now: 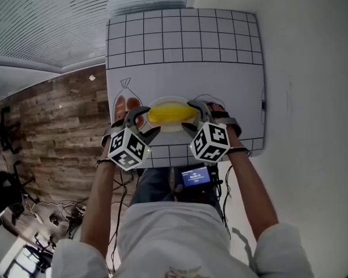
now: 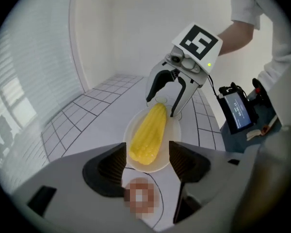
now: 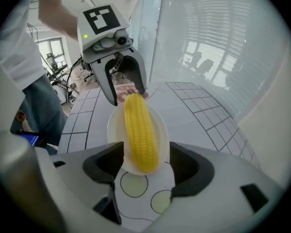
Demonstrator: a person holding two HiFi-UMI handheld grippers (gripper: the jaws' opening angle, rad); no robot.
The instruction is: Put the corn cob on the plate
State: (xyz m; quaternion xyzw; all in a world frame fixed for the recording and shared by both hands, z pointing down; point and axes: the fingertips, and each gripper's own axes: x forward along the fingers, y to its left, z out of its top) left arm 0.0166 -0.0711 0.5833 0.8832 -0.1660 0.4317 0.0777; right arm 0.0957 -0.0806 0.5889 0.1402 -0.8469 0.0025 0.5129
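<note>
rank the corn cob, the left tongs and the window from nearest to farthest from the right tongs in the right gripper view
1. corn cob, on the plate just ahead
2. left tongs, open at the cob's far end
3. window, far back on the left

No word or number can be read anywhere. The only signs are bold black-and-white square patterns, printed on the faces of the left cube (image 1: 129,148) on the left claw (image 2: 147,161) and of the right cube (image 1: 210,142) on the right claw (image 3: 146,164). A small screen (image 2: 236,110) at the person's waist shows pale lines of writing, too small to read.
</note>
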